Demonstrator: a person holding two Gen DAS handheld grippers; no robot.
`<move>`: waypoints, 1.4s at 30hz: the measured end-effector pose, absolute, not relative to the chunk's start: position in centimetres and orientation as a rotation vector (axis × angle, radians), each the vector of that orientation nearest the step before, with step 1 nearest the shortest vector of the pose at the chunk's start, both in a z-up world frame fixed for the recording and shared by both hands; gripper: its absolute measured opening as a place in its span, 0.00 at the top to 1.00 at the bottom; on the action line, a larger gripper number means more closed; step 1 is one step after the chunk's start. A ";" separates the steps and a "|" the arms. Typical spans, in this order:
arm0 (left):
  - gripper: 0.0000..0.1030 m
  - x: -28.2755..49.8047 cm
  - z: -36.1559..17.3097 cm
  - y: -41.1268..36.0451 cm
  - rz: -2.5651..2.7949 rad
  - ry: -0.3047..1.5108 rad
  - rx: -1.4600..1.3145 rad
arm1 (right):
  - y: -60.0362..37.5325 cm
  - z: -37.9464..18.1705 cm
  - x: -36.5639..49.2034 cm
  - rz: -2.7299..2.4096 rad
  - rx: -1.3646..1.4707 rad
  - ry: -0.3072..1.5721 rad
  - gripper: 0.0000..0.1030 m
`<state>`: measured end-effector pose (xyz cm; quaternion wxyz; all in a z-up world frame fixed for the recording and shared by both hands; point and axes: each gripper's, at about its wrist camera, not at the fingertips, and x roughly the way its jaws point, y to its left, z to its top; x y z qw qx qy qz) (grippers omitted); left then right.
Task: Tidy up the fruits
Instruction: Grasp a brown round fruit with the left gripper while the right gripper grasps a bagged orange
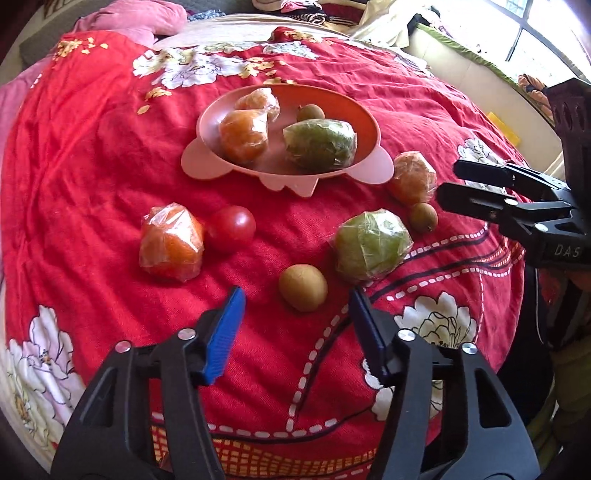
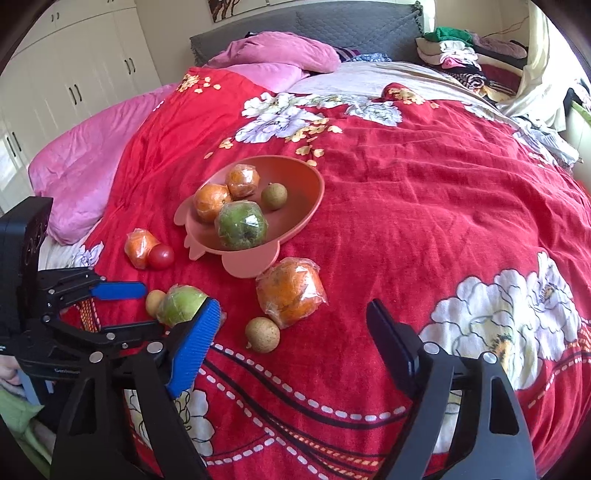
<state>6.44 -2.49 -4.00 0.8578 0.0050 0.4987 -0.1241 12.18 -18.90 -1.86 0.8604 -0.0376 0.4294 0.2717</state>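
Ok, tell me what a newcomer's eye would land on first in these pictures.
First the red floral blanket covering the whole bed, then the pink bowl near its middle holding two wrapped oranges, a wrapped green fruit and a small brown fruit. More fruit lies loose on the blanket in front of the bowl, including a bare red tomato touching a wrapped orange. The left gripper hangs open over a small tan fruit.

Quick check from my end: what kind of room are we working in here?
Almost certainly a bedroom: the fruit lies on a bed under a red floral blanket, with pink pillows against a grey padded headboard and white wardrobes alongside.
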 end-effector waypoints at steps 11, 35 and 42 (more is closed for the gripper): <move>0.68 7.0 -4.3 -2.6 -0.289 1.042 -0.008 | -17.1 -4.2 14.4 0.585 -0.112 0.940 0.56; 0.81 7.7 -0.6 -0.9 -0.311 0.972 -0.073 | -19.4 0.1 13.3 0.604 -0.009 0.848 0.58; 0.81 8.8 0.5 -0.7 -0.303 0.953 -0.074 | -18.8 1.3 13.6 0.623 -0.009 0.823 0.58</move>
